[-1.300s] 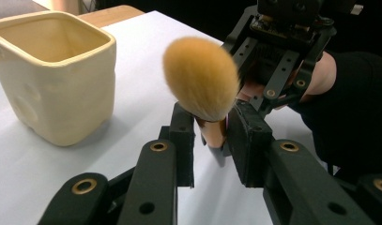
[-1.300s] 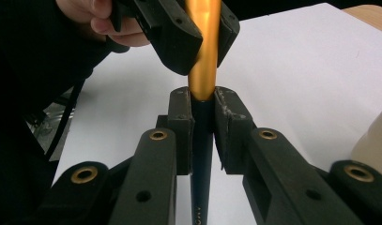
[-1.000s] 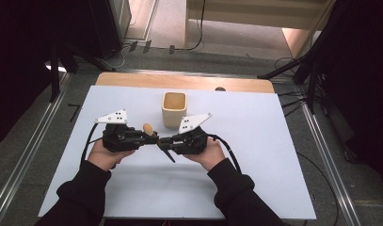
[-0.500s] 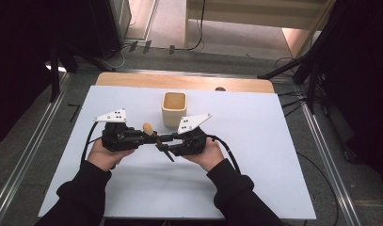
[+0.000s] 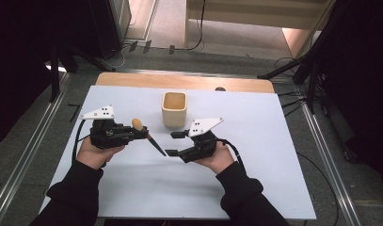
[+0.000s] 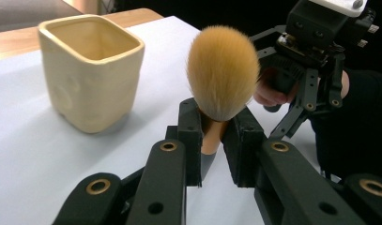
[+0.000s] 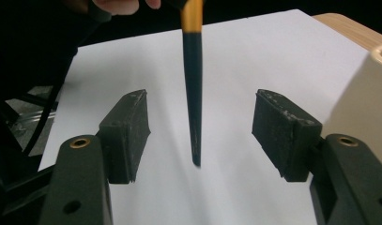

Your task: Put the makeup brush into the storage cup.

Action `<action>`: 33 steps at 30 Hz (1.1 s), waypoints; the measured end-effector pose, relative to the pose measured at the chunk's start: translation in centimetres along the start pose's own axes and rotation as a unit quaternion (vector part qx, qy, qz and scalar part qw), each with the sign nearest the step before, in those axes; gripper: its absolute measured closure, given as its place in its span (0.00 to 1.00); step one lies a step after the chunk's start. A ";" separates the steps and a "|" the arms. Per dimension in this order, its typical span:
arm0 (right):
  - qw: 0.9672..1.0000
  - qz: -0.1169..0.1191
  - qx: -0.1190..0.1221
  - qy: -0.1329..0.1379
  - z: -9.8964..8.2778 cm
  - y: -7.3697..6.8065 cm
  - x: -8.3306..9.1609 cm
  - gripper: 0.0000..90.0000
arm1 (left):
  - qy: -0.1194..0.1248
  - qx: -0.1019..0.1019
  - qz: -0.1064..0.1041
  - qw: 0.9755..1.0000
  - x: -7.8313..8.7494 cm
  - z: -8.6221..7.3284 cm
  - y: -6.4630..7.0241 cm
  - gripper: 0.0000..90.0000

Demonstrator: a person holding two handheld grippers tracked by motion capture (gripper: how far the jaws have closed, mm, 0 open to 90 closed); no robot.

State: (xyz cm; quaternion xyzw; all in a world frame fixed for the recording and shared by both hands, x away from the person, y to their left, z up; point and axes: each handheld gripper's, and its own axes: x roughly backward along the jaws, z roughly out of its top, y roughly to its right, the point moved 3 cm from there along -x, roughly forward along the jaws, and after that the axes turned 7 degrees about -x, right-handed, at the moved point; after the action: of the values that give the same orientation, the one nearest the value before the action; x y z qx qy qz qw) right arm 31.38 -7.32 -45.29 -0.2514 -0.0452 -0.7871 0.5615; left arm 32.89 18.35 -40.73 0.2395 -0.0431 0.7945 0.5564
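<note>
Left gripper (image 6: 212,140) clamps makeup brush (image 6: 221,72) at ferrule, bristles up; black handle tip (image 7: 194,117) slants down between spread jaws of right gripper (image 7: 202,136). Ceramic cup (image 5: 174,109) just beyond.

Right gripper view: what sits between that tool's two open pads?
The brush's dark tapered handle hangs in the gap between the right tool's pads, touching neither. The left tool grips that brush just below its bristles, as the left gripper view shows.

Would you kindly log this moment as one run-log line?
left gripper: shut on tan-bristled makeup brush | right gripper: open, flanking brush's black handle tip | cream square ceramic cup: upright on white table
</note>
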 end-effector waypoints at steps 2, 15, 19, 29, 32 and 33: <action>1.000 -0.001 -0.006 0.000 -0.4 0.2 0.5 0.41 | 0.003 0.002 0.001 1.000 0.2 0.0 -0.1 0.87; 0.999 -0.019 -0.024 0.013 -2.1 0.7 3.2 0.33 | -0.010 0.010 0.016 1.000 0.5 0.0 -0.8 0.87; 0.999 -0.025 -0.029 0.019 -2.6 0.9 4.2 0.32 | -0.012 0.013 0.020 1.000 0.5 0.2 -1.0 0.87; 0.997 -0.041 -0.048 0.044 -3.9 1.4 6.7 0.28 | -0.016 0.021 0.028 0.999 0.7 0.9 -1.6 0.87; 0.996 -0.040 -0.054 0.051 -4.3 1.4 7.3 0.26 | -0.016 0.021 0.030 0.999 0.8 1.4 -1.8 0.87; 0.996 -0.042 -0.055 0.051 -4.4 1.4 7.5 0.26 | -0.015 0.019 0.032 0.999 0.8 1.6 -1.8 0.87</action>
State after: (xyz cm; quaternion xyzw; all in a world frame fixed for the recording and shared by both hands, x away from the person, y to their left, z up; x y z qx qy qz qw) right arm 29.29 -15.89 -46.07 -0.2393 0.0162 -0.8230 0.5149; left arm 34.89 19.21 -39.31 0.2607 -0.0437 0.8089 0.5252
